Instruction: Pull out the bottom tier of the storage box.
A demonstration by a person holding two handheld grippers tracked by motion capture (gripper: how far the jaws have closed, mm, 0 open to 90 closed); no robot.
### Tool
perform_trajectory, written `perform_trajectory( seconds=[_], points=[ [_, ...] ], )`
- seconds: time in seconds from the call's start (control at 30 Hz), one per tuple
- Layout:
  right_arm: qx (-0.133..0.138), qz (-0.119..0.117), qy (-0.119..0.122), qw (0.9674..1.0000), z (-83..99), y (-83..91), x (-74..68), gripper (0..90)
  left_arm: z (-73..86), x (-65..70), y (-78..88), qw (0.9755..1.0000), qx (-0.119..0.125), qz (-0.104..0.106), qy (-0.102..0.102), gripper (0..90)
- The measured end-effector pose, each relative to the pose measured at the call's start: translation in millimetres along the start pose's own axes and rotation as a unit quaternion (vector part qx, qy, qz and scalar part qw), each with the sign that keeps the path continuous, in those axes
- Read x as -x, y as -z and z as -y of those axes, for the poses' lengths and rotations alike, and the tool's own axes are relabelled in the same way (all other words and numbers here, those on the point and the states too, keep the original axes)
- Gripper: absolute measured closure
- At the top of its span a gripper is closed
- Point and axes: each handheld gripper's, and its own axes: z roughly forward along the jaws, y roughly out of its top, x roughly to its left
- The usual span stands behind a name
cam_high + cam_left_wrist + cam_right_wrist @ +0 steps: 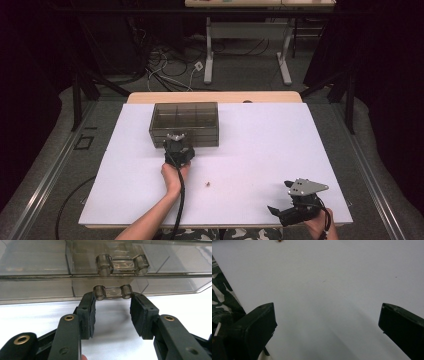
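The smoky translucent organiser box [184, 123] sat toward the far left of the white table [260, 150], its long axis running across the table from left to right and its front wall, with two small clear handles stacked one above the other, facing the person. The left gripper [113, 307] was level with the lower handle [113, 292], and its fingers [86, 312] stood about half closed around it, each pad meeting one of the handle's round end posts; they looked to be pressing on it, though how firmly was hard to judge. The step in hand appeared to be drawing out the lower drawer, so the grip should stay centred on the handle, with both pads bearing evenly on the posts, and the pull should run straight back toward the person, square to the box's long axis, or the drawer may bind or the light box may slide across the table. Keeping the gripper level with the table would help stop the handle slipping out. The right gripper [295, 207] rested near the front right corner of the table, well apart from the box, its fingers [259, 322] spread wide with nothing between them. A tiny brownish speck [207, 184] lay on the table between the two hands.
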Motion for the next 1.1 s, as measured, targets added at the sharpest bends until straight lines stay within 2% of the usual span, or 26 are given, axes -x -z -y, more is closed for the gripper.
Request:
perform_trajectory(
  seconds=[1.1],
  points=[
    [-0.001,-0.001,0.000,1.0000,0.3,2.0,0.9,0.5,2.5,-0.3,3.1,1.0000,-0.002,0.009,0.000,56.4]
  ],
)
